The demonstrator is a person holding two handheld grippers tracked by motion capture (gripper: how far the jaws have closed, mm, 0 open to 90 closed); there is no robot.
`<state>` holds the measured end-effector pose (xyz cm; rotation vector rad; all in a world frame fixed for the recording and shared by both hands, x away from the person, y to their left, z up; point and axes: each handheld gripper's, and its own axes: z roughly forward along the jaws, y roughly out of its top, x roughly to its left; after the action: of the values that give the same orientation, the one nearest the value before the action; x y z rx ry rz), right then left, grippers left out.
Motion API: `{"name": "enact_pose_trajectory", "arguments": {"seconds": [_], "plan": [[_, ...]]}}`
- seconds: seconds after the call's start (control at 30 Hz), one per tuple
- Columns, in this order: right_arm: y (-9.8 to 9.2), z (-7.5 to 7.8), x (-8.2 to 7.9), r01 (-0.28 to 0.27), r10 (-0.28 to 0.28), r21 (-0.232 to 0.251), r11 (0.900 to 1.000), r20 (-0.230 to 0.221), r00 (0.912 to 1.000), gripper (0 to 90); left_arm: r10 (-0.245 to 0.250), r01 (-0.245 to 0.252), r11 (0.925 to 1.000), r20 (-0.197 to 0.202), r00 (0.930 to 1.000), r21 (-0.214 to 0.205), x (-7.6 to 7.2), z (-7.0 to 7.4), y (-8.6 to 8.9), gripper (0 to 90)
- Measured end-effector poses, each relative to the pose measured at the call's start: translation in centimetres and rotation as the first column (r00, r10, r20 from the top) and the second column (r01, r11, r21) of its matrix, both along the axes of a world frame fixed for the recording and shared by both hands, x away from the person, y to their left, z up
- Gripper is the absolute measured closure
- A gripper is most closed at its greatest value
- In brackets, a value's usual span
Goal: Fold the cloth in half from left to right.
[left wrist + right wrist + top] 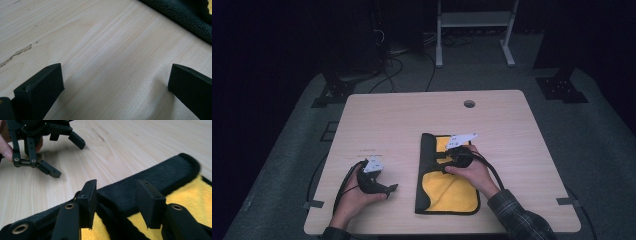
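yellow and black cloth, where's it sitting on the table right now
In the high view the yellow and black cloth lies right of centre on the table, under the right gripper, with the left gripper apart to its left.

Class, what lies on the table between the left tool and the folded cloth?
Nothing: the high view shows bare table between the left tool and the cloth.

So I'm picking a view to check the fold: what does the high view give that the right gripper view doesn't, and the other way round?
High view alone: the whole table with its cable hole, both forearms, and the cloth's full outline. Right gripper view alone: the right gripper close up, jaws apart astride the cloth's black folded edge. Both share the black-and-yellow cloth and the left gripper standing open on bare wood.
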<state>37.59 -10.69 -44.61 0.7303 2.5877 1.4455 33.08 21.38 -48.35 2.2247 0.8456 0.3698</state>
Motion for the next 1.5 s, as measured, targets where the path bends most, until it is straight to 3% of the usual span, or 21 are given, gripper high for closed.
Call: {"name": "enact_pose_trajectory", "arguments": {"seconds": [0.17, 0.37, 0.6, 0.9, 1.07, 1.27, 1.5], "plan": [[1.2, -0.8, 0.0, -0.028, 0.028, -0.021, 0.9994, -0.011, 0.9996, 52.2, 0.000, 0.000, 1.0000, 0.000, 1.0000, 0.001, 0.0, 0.0, 0.0, 0.0], [1.8, -1.5, 0.3, -0.045, 0.043, -0.041, 0.9982, -0.038, 0.9984, 73.5, -0.001, 0.001, 1.0000, 0.000, 1.0000, 0.001, 0.0, 0.0, 0.0, 0.0], [1.1, -0.3, 0.2, -0.036, 0.036, -0.007, 0.9993, -0.013, 0.9993, 83.3, 0.000, 0.000, 1.0000, 0.000, 1.0000, 0.000, 0.0, 0.0, 0.0, 0.0], [-0.8, 1.7, 1.2, 0.031, -0.032, 0.018, 0.9993, 0.036, 0.9988, 85.7, -0.001, 0.001, 1.0000, 0.000, 1.0000, 0.003, 0.0, 0.0, 0.0, 0.0], [-2.4, 2.6, 2.3, 0.096, -0.099, 0.047, 0.9942, 0.051, 0.9938, 85.7, -0.001, 0.001, 1.0000, 0.002, 1.0000, 0.002, 0.0, 0.0, 0.0, 0.0], [-4.6, 3.5, 4.0, 0.181, -0.186, 0.076, 0.9805, 0.062, 0.9805, 85.8, -0.001, 0.001, 1.0000, 0.002, 1.0000, 0.001, 0.0, 0.0, 0.0, 0.0], [-6.6, 4.0, 5.8, 0.259, -0.262, 0.046, 0.9649, 0.087, 0.9612, 85.8, 0.001, -0.001, 1.0000, 0.003, 1.0000, 0.001, 0.0, 0.0, 0.0, 0.0]]}}
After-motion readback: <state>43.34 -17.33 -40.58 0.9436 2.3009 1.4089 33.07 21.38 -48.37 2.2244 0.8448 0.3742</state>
